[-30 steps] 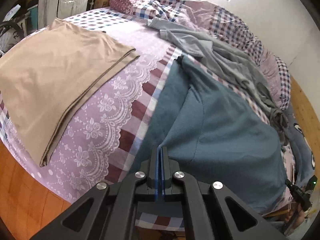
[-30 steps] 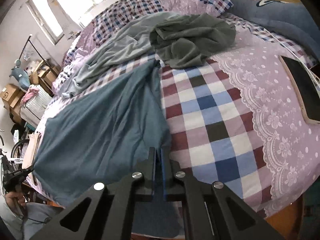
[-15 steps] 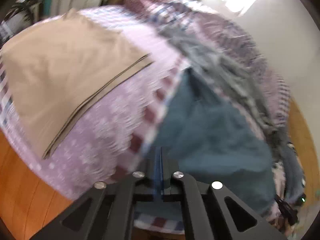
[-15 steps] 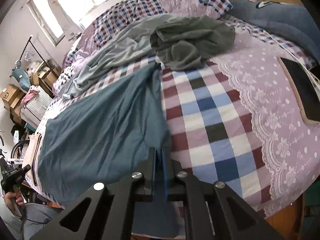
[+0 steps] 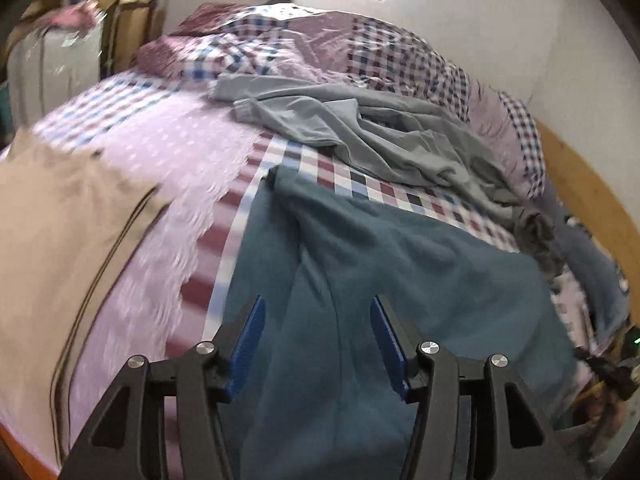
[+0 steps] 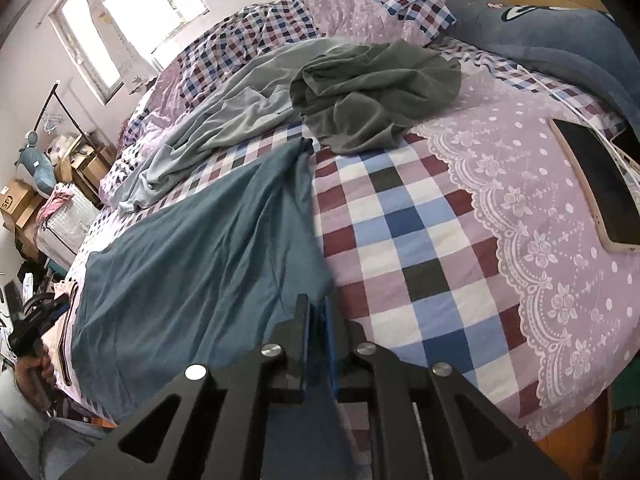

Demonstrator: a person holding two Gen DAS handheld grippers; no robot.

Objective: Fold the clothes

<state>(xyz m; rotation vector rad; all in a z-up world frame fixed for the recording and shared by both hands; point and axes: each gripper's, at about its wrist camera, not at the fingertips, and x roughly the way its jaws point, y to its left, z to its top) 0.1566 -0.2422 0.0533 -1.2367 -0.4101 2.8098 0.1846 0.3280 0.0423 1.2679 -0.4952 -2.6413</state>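
A teal garment (image 5: 400,280) lies spread across the checked bed sheet (image 5: 360,184), its near edge hanging toward me. My left gripper (image 5: 316,312) is open above that near edge, with the cloth lying slack under its blue pads. In the right wrist view the same teal garment (image 6: 192,264) stretches away to the left, and my right gripper (image 6: 318,308) is shut on its near edge. A folded tan garment (image 5: 60,232) rests at the left. A light grey garment (image 5: 380,136) and a crumpled dark grey one (image 6: 372,92) lie further back.
A phone (image 6: 600,192) lies on the lilac lace bedding (image 6: 520,184) at the right, next to a blue pillow (image 6: 552,32). Boxes and a suitcase (image 5: 52,64) stand beyond the bed. A hand (image 6: 36,372) holds the left gripper at the far left edge.
My left gripper has opened and let go of the teal garment's edge, and its view has swung up and right. The right gripper stays shut on the cloth.
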